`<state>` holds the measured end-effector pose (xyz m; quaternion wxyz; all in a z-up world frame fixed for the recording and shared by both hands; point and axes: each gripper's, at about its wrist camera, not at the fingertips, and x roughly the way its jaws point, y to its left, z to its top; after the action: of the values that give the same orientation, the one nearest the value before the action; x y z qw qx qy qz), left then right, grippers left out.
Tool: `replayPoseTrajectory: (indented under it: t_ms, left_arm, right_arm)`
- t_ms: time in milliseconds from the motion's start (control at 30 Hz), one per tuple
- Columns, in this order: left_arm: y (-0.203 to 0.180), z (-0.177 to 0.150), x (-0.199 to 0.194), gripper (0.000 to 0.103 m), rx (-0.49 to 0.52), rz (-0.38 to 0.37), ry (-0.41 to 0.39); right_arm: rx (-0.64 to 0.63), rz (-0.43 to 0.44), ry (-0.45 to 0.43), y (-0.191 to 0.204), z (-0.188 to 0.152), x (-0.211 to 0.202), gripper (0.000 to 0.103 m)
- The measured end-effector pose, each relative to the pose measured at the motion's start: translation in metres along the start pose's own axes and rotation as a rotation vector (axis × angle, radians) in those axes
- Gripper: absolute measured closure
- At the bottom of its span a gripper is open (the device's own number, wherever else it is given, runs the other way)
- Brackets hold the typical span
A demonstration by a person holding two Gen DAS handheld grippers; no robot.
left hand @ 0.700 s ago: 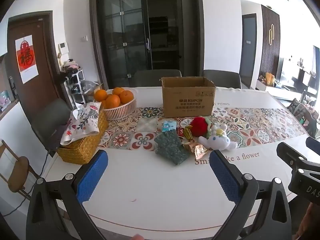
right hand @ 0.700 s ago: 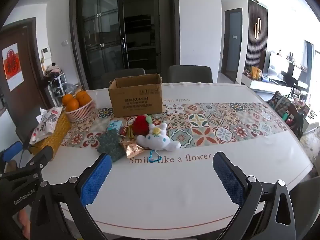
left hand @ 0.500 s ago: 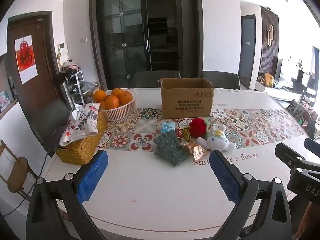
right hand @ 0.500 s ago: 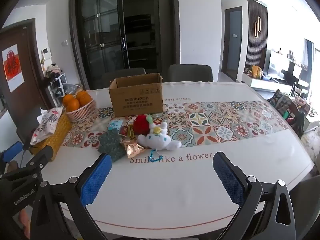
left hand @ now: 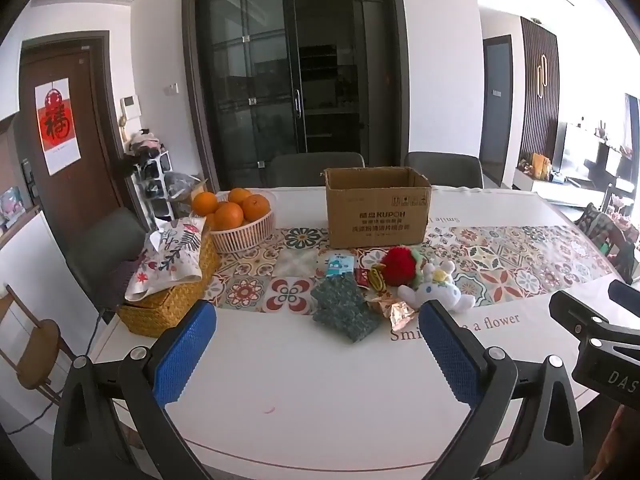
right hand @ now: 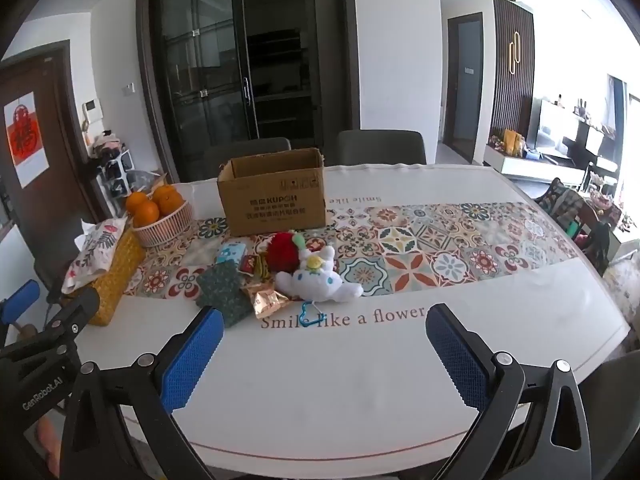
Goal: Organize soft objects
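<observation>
On the patterned runner in front of the cardboard box (right hand: 276,196), a white plush (right hand: 320,280) lies touching a red plush (right hand: 282,254), with a green cloth (right hand: 224,292) just beside. Nearer, the left gripper (left hand: 316,348) and right gripper (right hand: 320,354) hover over bare table (right hand: 360,392), both spread wide and empty.

White walls (left hand: 440,60) enclose a dining room. Dark glass doors (left hand: 288,92) fill the far wall, with two grey chairs (left hand: 316,168) before them at the counter (left hand: 320,380). A brown door (left hand: 68,136) on the left bears a red poster (left hand: 56,130). A slatted dark panel (right hand: 514,76) and bright windows (right hand: 624,108) stand to the right.
</observation>
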<state>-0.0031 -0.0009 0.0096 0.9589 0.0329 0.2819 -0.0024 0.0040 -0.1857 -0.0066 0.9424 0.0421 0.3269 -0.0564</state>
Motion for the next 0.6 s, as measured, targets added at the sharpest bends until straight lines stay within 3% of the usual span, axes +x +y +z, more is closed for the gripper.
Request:
replayPoseTrajectory:
  t_ms: [600]
  left_arm:
    - [-0.0037, 0.0031, 0.0016, 0.0, 0.008, 0.01, -0.009]
  right_arm:
    - [0.004, 0.002, 0.003, 0.0003, 0.0005, 0.0024, 0.0]
